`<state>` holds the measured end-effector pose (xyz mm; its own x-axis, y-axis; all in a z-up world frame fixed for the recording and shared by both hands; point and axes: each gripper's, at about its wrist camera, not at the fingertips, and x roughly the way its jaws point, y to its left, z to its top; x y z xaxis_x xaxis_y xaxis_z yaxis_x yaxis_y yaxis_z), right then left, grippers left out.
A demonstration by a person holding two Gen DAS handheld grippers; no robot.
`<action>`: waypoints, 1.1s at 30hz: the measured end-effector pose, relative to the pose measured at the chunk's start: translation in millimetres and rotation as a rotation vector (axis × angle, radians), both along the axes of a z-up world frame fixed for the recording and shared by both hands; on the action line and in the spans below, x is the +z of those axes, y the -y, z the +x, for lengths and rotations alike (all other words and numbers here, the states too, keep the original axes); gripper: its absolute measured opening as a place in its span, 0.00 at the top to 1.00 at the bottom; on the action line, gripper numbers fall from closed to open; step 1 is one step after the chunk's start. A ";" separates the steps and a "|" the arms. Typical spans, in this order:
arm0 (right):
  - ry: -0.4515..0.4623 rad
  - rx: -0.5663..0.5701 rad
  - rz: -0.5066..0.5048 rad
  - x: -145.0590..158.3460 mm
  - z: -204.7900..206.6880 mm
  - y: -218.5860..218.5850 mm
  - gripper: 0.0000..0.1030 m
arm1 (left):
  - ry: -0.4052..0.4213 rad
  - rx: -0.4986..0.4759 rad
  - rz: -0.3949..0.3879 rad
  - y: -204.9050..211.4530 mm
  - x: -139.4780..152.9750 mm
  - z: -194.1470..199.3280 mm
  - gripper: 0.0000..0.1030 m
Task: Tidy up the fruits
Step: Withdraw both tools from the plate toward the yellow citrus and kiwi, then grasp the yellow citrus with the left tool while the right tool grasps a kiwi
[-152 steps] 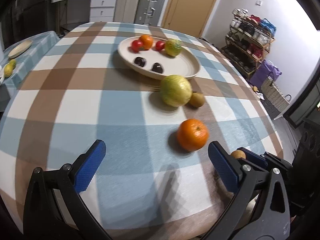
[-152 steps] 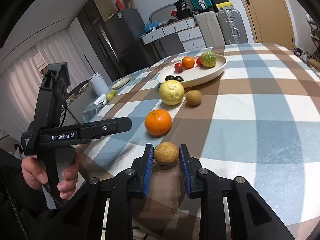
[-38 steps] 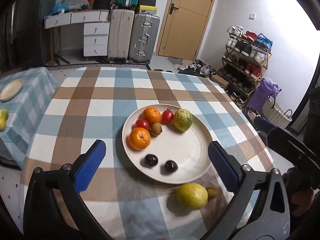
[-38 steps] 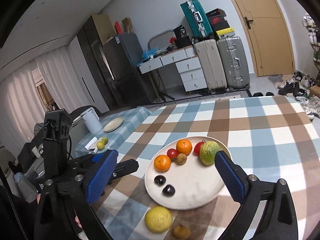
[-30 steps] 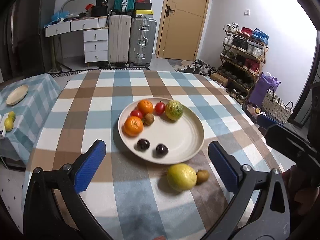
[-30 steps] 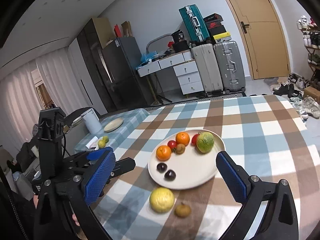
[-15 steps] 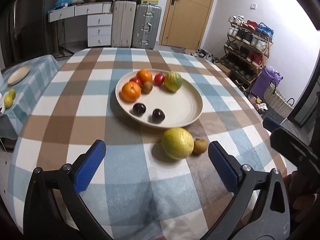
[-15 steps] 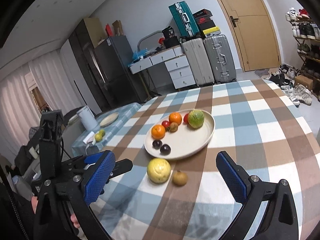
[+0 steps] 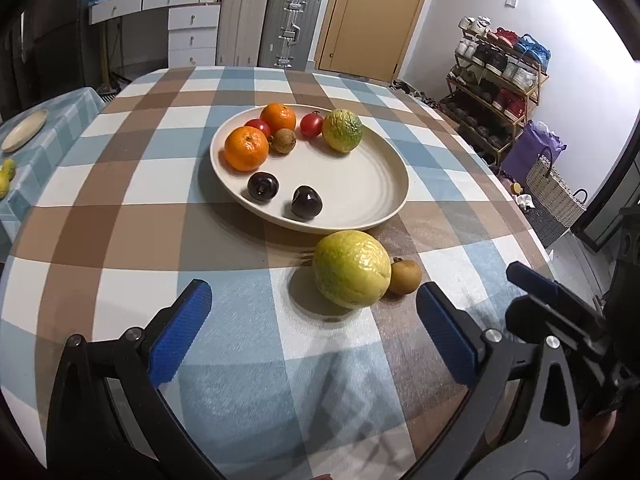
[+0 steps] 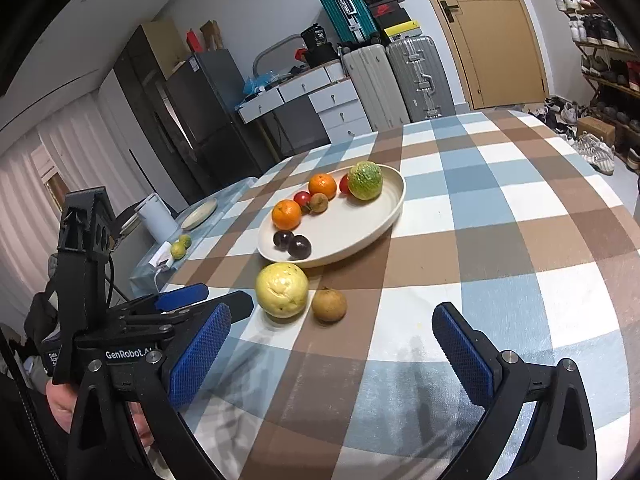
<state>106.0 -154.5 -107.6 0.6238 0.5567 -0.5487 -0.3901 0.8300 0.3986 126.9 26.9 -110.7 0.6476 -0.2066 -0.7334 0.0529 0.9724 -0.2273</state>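
Left gripper (image 9: 310,330) was spread wide, nothing between the blue pads (image 9: 178,336), hovering low over the checked tablecloth (image 9: 120,216). Right gripper (image 10: 332,358) was likewise released and empty, jaws well apart.

Relative to the left jaws: large yellow citrus (image 9: 351,269) sat on the cloth just ahead, a bit toward the right finger. Small brown fruit (image 9: 405,277) was touching its right side, directly ahead of the right pad. Beige plate (image 9: 380,196) lay further ahead, past the citrus, its near rim close to the citrus; could not tell if they touched.

On the plate: two dark plums (image 9: 263,186) nearest the jaws, side by side but apart in the left view. Beyond them, left of jaw centre, a mandarin (image 9: 246,148), a second mandarin (image 9: 278,117) behind it, a red tomato (image 9: 258,125) between them, and a small brown longan-like fruit (image 9: 283,141) touching that cluster. Another tomato (image 9: 311,124) and a green-yellow bumpy fruit (image 9: 342,131) sat at the far side, roughly on jaw centreline.

Relative to the right jaws: citrus (image 10: 282,289) lay ahead toward the left finger, brown fruit (image 10: 329,304) ahead near centre, plate (image 10: 384,216) beyond both. The left gripper's body (image 10: 132,332) sat just outside the right unit's left finger, with a hand (image 10: 60,404) gripping it low at the frame edge.
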 end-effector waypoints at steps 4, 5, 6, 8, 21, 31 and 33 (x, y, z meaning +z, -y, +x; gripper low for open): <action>-0.022 -0.004 0.002 -6.7 5.1 0.9 0.00 | -0.022 -0.004 -0.022 -0.7 -5.8 12.6 0.01; -0.028 -0.004 0.002 -8.3 5.9 0.8 0.00 | -0.031 -0.007 -0.038 -1.7 -7.9 16.6 0.01; -0.032 -0.004 0.003 -9.3 7.0 0.7 0.00 | -0.037 -0.009 -0.051 -2.4 -9.3 19.8 0.01; -0.038 -0.003 0.006 -10.9 8.3 1.7 0.00 | -0.045 -0.009 -0.064 -3.2 -11.5 24.7 0.01; -0.055 0.012 0.023 -11.6 16.4 3.7 0.00 | -0.085 -0.078 -0.261 -10.3 -24.6 46.4 0.23; -0.075 0.045 0.052 -14.1 20.1 -0.4 0.00 | -0.086 -0.127 -0.291 -7.4 -29.6 47.4 0.55; -0.078 0.046 0.054 -14.5 20.2 -0.1 0.00 | -0.084 -0.127 -0.292 -9.3 -29.5 45.8 0.55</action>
